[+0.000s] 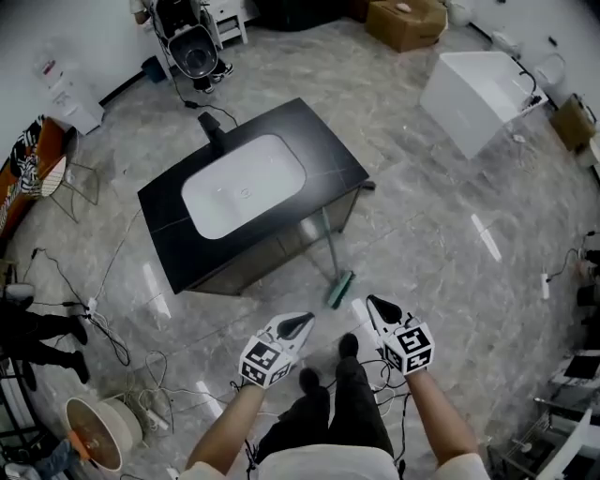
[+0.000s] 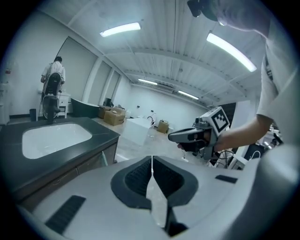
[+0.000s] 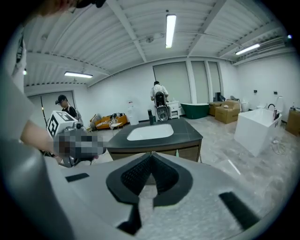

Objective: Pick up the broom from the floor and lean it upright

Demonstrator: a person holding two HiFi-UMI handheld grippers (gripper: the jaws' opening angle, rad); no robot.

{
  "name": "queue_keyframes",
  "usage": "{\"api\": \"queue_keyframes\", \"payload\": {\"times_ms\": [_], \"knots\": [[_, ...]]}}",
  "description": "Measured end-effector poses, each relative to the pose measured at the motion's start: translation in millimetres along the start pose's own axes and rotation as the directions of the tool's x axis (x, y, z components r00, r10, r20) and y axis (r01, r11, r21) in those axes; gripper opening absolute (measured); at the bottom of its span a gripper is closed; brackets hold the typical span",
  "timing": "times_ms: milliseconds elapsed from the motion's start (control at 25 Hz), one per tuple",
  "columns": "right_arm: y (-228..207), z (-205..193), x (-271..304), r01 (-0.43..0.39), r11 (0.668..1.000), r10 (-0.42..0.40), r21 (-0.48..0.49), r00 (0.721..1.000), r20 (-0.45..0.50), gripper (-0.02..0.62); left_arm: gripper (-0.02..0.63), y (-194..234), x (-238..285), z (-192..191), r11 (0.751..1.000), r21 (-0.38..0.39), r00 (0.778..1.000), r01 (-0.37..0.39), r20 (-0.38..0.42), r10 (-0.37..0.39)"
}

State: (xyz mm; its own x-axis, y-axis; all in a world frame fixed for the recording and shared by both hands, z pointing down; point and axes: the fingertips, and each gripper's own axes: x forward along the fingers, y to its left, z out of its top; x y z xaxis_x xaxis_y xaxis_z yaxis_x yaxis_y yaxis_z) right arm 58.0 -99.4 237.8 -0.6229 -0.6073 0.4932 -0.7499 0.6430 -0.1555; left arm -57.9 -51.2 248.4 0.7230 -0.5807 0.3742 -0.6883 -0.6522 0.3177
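The broom has a pale green handle and a green head. In the head view it stands tilted, head on the floor and handle against the near right corner of the black vanity with a white sink. My left gripper and right gripper hover side by side just in front of the broom head, apart from it. Each one's own view shows the left gripper and the right gripper shut, jaws pressed together with nothing between them. The right gripper also shows in the left gripper view.
Cables and a round fan lie on the floor at the left. A white tub and a cardboard box stand at the back right. A person stands beyond the vanity. My legs are below the grippers.
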Motion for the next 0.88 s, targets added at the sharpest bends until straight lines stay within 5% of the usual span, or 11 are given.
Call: {"api": "queue_keyframes", "payload": {"times_ms": [440,880], "knots": [[49,63,-160,0.012,0.998,-0.008,-0.054,0.997,0.082,0.000,0.011,-109,-92,84,0.998,0.011,0.992,-0.065,0.111,0.064],[74,80,-266,-0.025,0.992,0.046,-0.124,0.985,0.169,0.000,0.011,-200,-128,115,0.991,0.051,0.980,-0.124,0.162,0.114]]}}
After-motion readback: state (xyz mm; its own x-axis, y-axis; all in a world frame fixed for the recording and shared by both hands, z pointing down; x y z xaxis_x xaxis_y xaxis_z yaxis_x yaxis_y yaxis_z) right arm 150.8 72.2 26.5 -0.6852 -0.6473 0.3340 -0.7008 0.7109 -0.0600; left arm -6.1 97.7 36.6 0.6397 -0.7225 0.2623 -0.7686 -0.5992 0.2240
